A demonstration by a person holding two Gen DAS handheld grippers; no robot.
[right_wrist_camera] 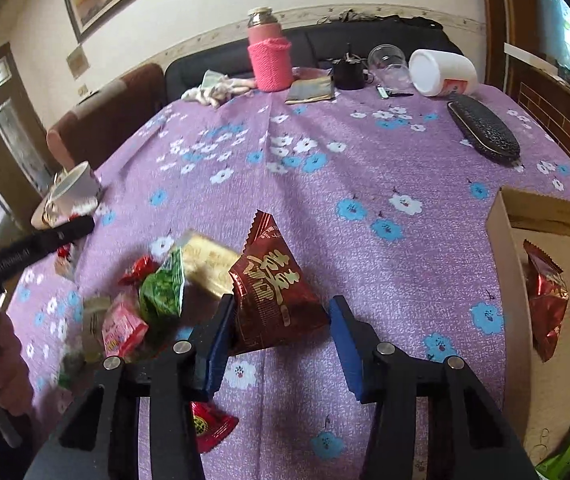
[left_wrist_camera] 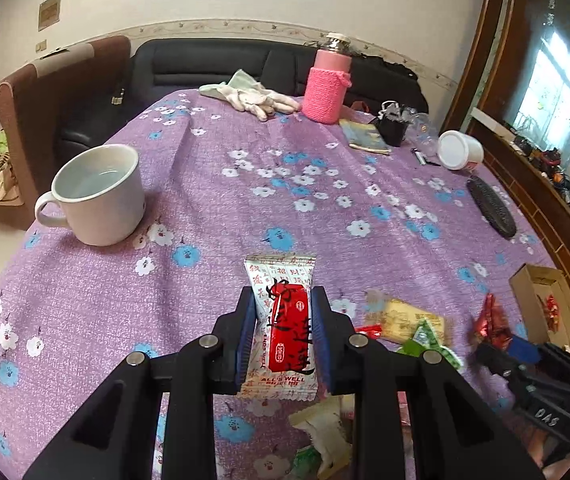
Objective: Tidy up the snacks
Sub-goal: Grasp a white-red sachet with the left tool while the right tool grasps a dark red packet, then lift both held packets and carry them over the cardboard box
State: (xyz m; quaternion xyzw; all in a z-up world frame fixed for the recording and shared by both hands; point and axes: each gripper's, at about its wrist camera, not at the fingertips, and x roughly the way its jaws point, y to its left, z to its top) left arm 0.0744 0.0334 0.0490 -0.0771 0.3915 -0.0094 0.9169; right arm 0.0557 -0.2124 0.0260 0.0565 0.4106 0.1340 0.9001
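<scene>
Our left tongs [left_wrist_camera: 283,334] pinch the white-and-red snack packet [left_wrist_camera: 281,320] above the bench [left_wrist_camera: 245,208]; right tongs [right_wrist_camera: 279,344] gape around a dark red pouch [right_wrist_camera: 273,292] beside the box [right_wrist_camera: 503,264]. Light, crinkly, slippery: grip mid-body.

The left gripper [left_wrist_camera: 283,322] is raised and points forward, its two blue-padded fingers [left_wrist_camera: 246,334] pressed close against a packet [left_wrist_camera: 283,320] held upright between them. The right gripper [right_wrist_camera: 281,340] has its jaws spread wide, with only the left finger [right_wrist_camera: 217,344] touching a dark red bag [right_wrist_camera: 273,300].
</scene>
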